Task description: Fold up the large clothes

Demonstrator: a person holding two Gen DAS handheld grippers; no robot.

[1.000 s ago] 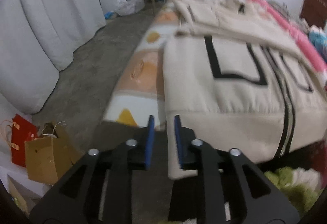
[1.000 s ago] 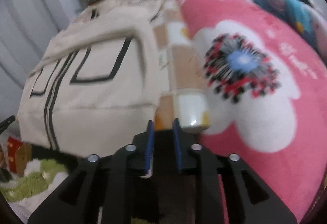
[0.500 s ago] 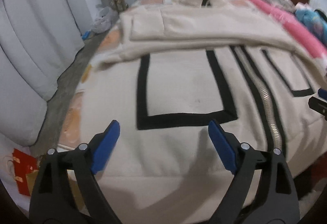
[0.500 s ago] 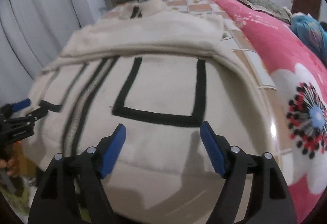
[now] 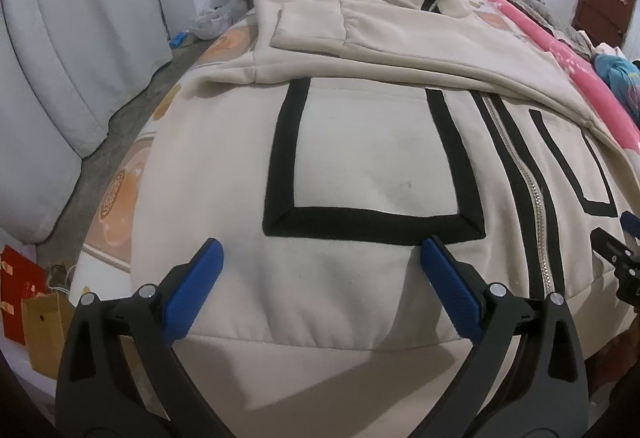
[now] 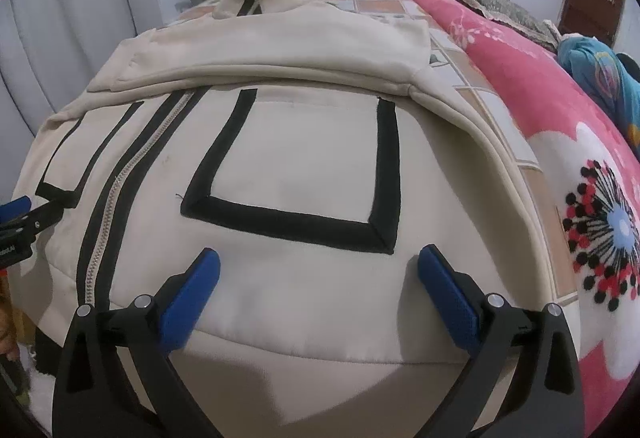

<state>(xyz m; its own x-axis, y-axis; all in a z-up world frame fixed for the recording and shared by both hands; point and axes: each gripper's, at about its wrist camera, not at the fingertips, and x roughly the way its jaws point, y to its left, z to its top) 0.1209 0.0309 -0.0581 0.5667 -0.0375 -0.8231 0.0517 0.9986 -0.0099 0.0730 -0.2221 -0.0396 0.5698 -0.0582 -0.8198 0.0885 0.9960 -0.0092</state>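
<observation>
Left wrist view: the left gripper (image 5: pixel 322 276) has its blue pads (image 5: pixel 192 288) spread wide and still opening, nothing pinched between them, only the jacket's hem band lying beneath. A second ago these jaws were nearly together at the garment's corner over the bed edge; half a second ago they were already parted. The right gripper (image 6: pixel 318 280) shows the same in its own view: jaws wide, opening, gripping nothing, where a second ago they were close together beside the checked sheet.

Just beyond each pair of pads is a black-trimmed pocket (image 5: pixel 374 162) of the cream jacket (image 5: pixel 360 278), which lies spread flat on the bed, zipper (image 5: pixel 534 206) running up between the two pockets. Its sleeves (both folded across the chest) lie above the pockets, collar at the far end. A pink flowered blanket (image 6: pixel 560 142) lies beside the jacket on its right. Each gripper's tip shows at the edge of the other's view, well apart. Paper bags (image 5: pixel 36 310) stand on the floor at the left.
</observation>
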